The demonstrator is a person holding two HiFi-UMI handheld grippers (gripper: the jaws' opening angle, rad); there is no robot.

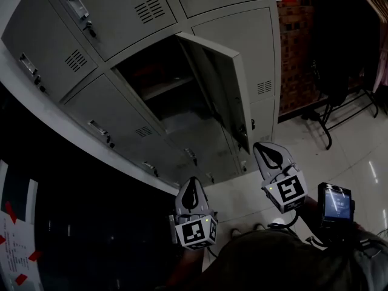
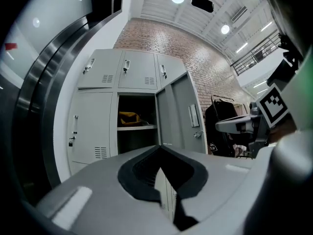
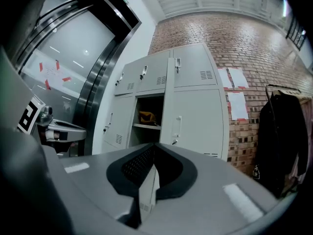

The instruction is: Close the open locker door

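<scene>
Two grippers, neither holding anything. Left gripper (image 1: pixel 193 185) at 6 o'clock in head view, jaws pressed together. Right gripper (image 1: pixel 267 148) at 4 o'clock, jaws pressed together too. One open locker door (image 1: pixel 219 83) at 11 o'clock from right gripper, apart from both tools, hanging wide on right side of opening. One shelf (image 2: pixel 137 128) inside, one yellow item (image 2: pixel 128 117) on it. One dark garment (image 1: pixel 342 35) on rack at 2 o'clock, by brick wall (image 1: pixel 294 53)
</scene>
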